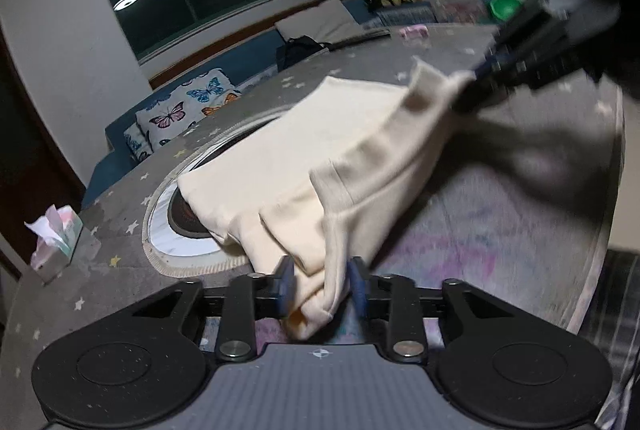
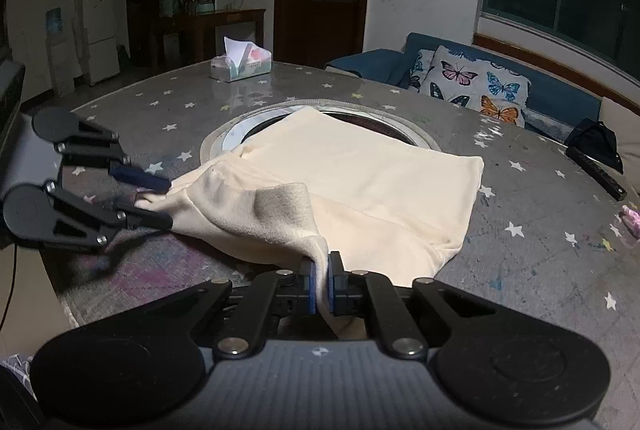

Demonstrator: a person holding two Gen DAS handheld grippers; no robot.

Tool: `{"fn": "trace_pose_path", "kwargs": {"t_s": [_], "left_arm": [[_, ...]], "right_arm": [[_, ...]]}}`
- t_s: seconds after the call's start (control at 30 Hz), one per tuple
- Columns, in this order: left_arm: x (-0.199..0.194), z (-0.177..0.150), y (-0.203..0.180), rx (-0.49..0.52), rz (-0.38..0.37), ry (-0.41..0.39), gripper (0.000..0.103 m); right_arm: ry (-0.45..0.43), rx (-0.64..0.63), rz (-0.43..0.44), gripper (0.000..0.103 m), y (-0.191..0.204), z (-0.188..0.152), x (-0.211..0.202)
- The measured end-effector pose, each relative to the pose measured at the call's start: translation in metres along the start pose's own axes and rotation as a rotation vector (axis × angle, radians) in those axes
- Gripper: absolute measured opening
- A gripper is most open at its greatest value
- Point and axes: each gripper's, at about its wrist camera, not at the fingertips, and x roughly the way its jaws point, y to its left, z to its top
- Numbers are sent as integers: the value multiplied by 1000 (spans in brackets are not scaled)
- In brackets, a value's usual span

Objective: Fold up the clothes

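A cream garment (image 1: pixel 304 154) lies over the round grey star-patterned table (image 1: pixel 120 230), its far part covering the table's centre ring. My left gripper (image 1: pixel 322 284) is shut on a bunched corner of it at the near edge. My right gripper (image 1: pixel 478 86) is shut on another corner at the upper right. In the right wrist view the garment (image 2: pixel 360 174) stretches between my right gripper (image 2: pixel 320 284), shut on a fold of cloth, and my left gripper (image 2: pixel 166 200) at the left, shut on the other corner. Both held corners are lifted slightly off the table.
A tissue box (image 2: pixel 241 64) stands at the table's far side. A dark bar-shaped object (image 2: pixel 596 172) and a small pink item (image 2: pixel 631 218) lie near the right edge. A blue sofa with butterfly cushions (image 2: pixel 476 82) stands behind the table.
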Motion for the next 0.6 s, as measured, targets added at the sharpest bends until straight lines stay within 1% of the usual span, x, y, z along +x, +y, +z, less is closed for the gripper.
{"fn": "trace_pose_path", "kwargs": {"t_s": [0.03, 0.07, 0.1, 0.23, 0.3, 0.43, 0.5, 0.6], "left_arm": [[-1, -1, -2, 5, 2, -3, 15], [-2, -2, -3, 10, 5, -7, 9], [-5, -2, -3, 10, 9, -14, 7], [-29, 1, -1, -10, -11, -58, 5], [-49, 3, -2, -15, -24, -81, 5], [-96, 8, -7, -39, -57, -137, 5], [-116, 14, -8, -45, -48, -172, 5], [-119, 24, -4, -62, -37, -198, 5]], "right_arm": [[-10, 7, -4, 5, 1, 0, -1], [-23, 13, -8, 5, 2, 0, -4], [-31, 15, -9, 5, 3, 0, -6], [-65, 15, -15, 4, 8, -3, -25], [-76, 18, -6, 4, 11, -5, -39], [-97, 21, 12, 4, 22, -11, -83], [-110, 35, 19, 4, 25, -13, -103], [-124, 47, 10, 4, 25, -9, -114]]}}
